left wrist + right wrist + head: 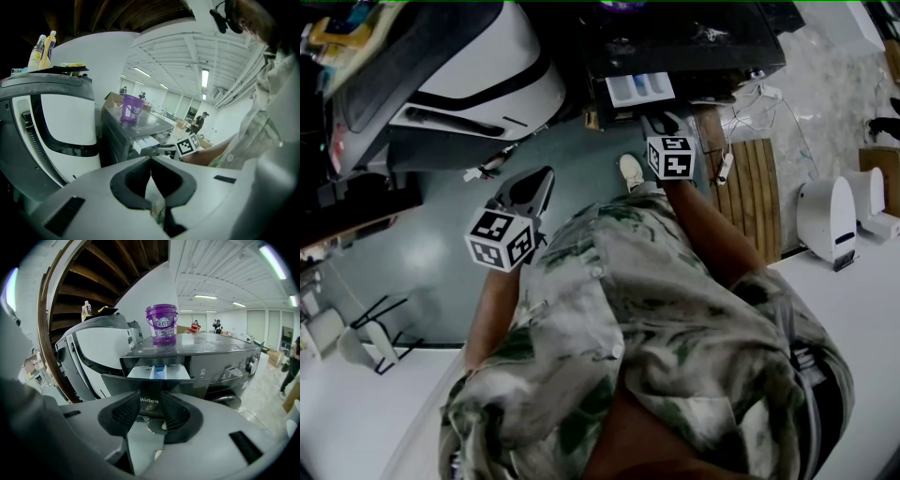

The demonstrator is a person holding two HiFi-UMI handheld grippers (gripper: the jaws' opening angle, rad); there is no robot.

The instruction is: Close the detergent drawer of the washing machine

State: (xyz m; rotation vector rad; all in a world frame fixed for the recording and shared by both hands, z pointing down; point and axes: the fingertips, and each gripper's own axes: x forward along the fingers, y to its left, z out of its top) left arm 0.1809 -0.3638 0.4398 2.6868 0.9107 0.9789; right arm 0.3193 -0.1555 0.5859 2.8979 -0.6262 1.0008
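The dark washing machine (703,42) stands at the top of the head view with its detergent drawer (639,89) pulled out, white and blue compartments showing. My right gripper (661,122) sits just in front of the drawer. In the right gripper view the drawer's dark front panel (154,389) fills the narrow gap between the open jaws of that gripper (150,408); whether they touch it I cannot tell. My left gripper (542,178) hangs lower left, away from the machine, jaws shut on nothing. From the left gripper (151,161) the drawer (146,143) appears farther off.
A purple bucket (162,323) stands on the washing machine's top. A large white machine (478,66) sits close on the left, bottles (42,49) on it. A wooden slatted board (750,187) and a white appliance (830,220) lie to the right.
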